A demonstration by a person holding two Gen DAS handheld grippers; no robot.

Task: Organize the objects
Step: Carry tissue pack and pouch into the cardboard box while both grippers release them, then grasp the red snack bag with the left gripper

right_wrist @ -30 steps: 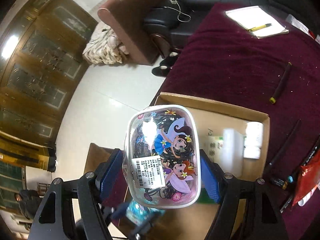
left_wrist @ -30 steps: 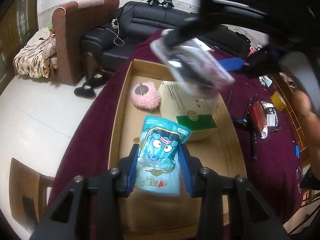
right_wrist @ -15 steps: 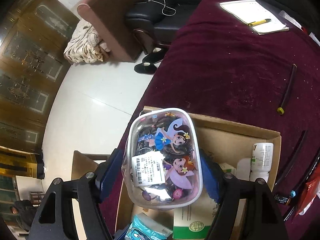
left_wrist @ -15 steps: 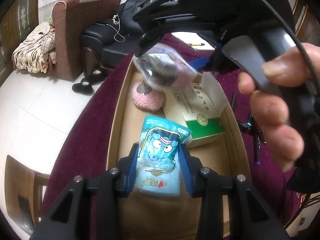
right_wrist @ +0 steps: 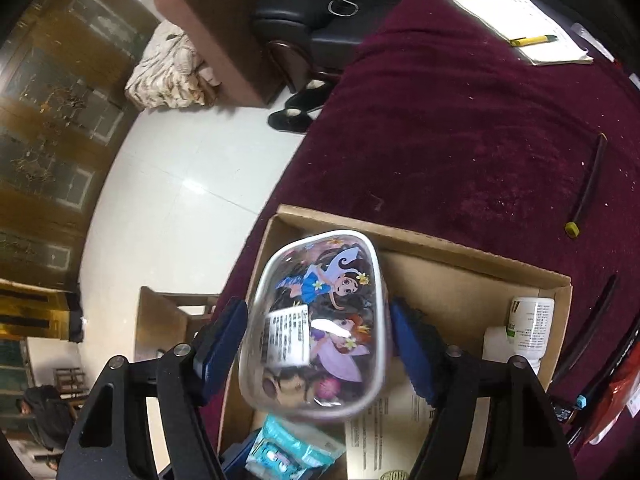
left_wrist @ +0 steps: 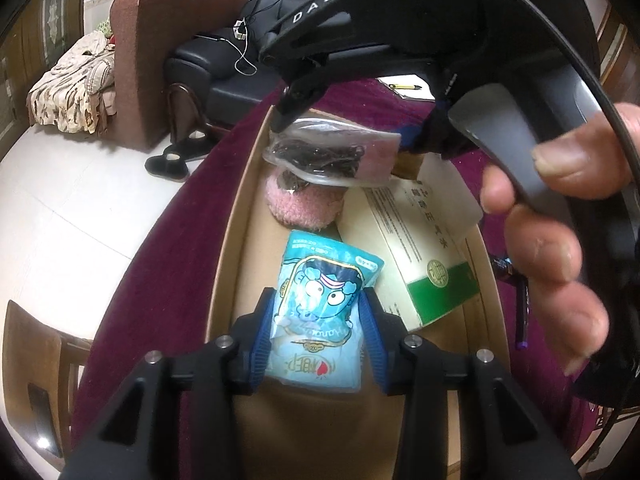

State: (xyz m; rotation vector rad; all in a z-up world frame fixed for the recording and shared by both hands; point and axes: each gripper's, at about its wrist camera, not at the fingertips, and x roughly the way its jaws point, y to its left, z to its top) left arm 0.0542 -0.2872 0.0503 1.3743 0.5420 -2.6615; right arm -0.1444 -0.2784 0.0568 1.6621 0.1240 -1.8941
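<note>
2 packs held over cardboard box [left_wrist: 228,248]

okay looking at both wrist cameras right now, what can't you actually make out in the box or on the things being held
- Left wrist view: the pink fluffy item is half covered by the clear pouch in the right tool.
- Right wrist view: the pouch is motion-blurred, label unreadable; whether the pads still pinch it is unclear.
- Right wrist view: the blue packet is cut off by the bottom edge.

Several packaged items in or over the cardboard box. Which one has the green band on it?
The white carton lying flat in the cardboard box, right of the blue cartoon pouch. The pouch is all blue; the clear fairy-print case is transparent.
</note>
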